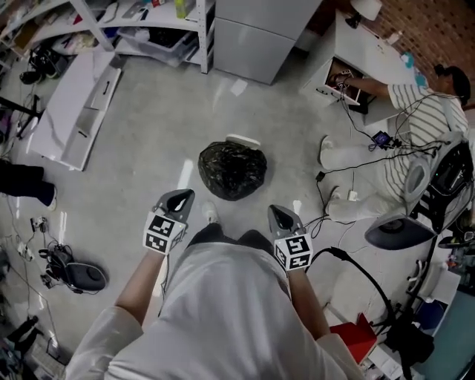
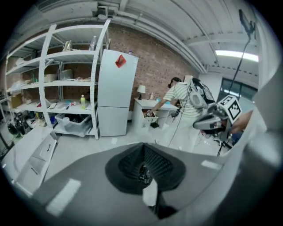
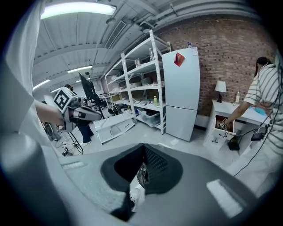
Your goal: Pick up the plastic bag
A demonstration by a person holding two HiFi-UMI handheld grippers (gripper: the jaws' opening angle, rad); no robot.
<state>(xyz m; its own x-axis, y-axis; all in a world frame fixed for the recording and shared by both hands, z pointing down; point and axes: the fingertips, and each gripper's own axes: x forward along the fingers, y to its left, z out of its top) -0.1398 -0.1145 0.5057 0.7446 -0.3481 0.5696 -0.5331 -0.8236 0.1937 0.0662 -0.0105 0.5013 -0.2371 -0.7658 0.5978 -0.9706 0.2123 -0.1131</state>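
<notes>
A full black plastic bag (image 1: pixel 232 170) sits on the grey floor just ahead of me in the head view. My left gripper (image 1: pixel 180 199) hangs near it, below and left, jaws shut and empty. On the other side my right gripper (image 1: pixel 281 217) is below and right of the bag, also shut with nothing in it. Neither touches the bag. In the left gripper view the closed jaws fill the lower half, and a sliver of the bag (image 2: pixel 144 173) shows through the slit. The right gripper view shows the same: closed jaws, a glimpse of the bag (image 3: pixel 142 173).
A person in a striped shirt (image 1: pixel 415 104) sits on the floor at the right by a white desk (image 1: pixel 364 52). Cables (image 1: pixel 356 159) trail across the floor there. A white fridge (image 1: pixel 260 33) and shelving (image 1: pixel 141 22) stand ahead. A white panel (image 1: pixel 74 111) lies at the left.
</notes>
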